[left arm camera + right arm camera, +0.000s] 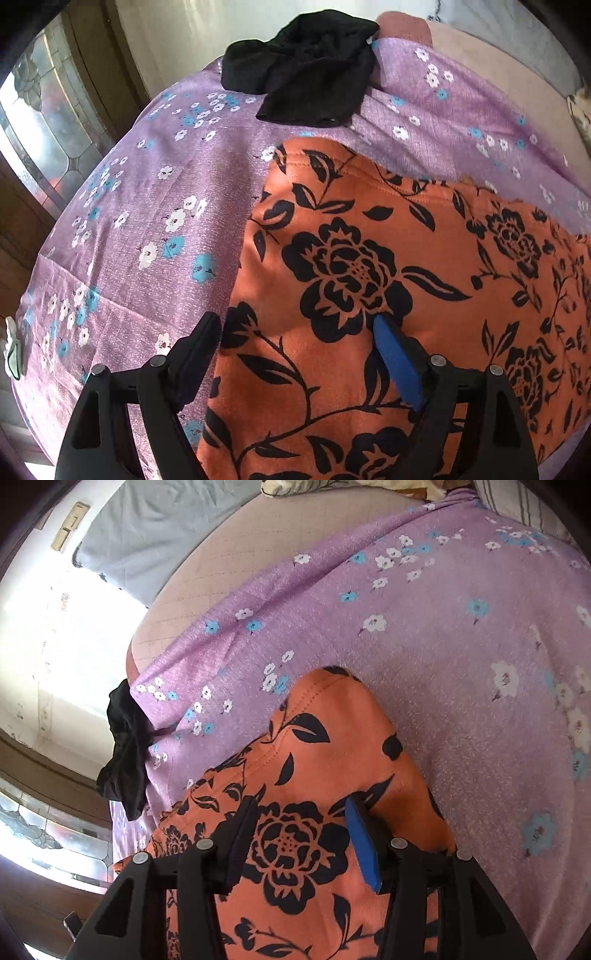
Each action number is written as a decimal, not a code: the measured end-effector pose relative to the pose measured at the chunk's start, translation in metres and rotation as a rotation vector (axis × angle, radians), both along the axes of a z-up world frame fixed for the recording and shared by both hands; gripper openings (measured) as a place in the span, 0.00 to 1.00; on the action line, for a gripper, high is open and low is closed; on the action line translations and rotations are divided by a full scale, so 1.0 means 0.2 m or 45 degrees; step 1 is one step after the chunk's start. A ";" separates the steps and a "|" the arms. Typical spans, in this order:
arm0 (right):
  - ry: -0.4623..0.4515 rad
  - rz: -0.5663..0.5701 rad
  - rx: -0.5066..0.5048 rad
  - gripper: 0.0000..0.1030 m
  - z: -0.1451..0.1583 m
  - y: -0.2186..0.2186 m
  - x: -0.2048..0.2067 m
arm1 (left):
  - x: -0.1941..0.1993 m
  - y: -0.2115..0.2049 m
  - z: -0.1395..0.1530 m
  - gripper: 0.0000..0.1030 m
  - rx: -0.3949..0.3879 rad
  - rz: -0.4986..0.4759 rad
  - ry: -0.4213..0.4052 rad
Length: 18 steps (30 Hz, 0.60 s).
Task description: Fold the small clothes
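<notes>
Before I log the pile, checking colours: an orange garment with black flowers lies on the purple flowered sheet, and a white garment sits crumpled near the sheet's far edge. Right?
One detail is off: the crumpled garment is black, not white. The left wrist view shows it clearly. The rest stands: the orange garment with black flowers lies on the purple flowered sheet.
</notes>
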State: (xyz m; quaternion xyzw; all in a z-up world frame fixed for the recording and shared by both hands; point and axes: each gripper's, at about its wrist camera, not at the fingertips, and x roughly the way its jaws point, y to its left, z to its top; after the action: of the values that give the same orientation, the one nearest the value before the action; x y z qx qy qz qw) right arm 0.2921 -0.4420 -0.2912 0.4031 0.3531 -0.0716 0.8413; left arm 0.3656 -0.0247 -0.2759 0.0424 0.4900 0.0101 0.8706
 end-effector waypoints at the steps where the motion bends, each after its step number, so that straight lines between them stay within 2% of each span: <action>1: -0.013 -0.003 -0.002 0.52 0.02 0.00 -0.02 | -0.01 0.01 0.01 0.83 -0.002 0.006 -0.011; 5: 0.052 0.032 0.021 0.52 0.07 0.01 -0.11 | -0.01 0.04 0.05 0.83 0.051 0.026 -0.046; 9: 0.122 0.081 0.035 0.52 0.07 0.04 -0.25 | -0.05 0.08 0.08 0.83 0.034 0.037 -0.061; 11: 0.172 0.115 0.033 0.52 0.04 0.06 -0.30 | -0.07 0.07 0.06 0.83 0.076 0.025 -0.032; 13: 0.227 0.108 0.018 0.52 -0.02 0.07 -0.36 | -0.07 0.06 -0.03 0.83 0.143 -0.004 0.055; 16: 0.236 0.104 -0.037 0.52 -0.06 0.09 -0.44 | -0.10 0.09 -0.01 0.83 0.120 0.001 0.045; 18: 0.226 0.098 -0.015 0.52 -0.04 0.09 -0.49 | -0.16 0.13 0.04 0.83 0.087 0.007 0.014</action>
State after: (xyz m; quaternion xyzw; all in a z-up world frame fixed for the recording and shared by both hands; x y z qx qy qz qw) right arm 0.1939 -0.4235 -0.2987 0.3763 0.4410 -0.0767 0.8112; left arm 0.3339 0.0018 -0.2673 0.0707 0.4942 0.0289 0.8660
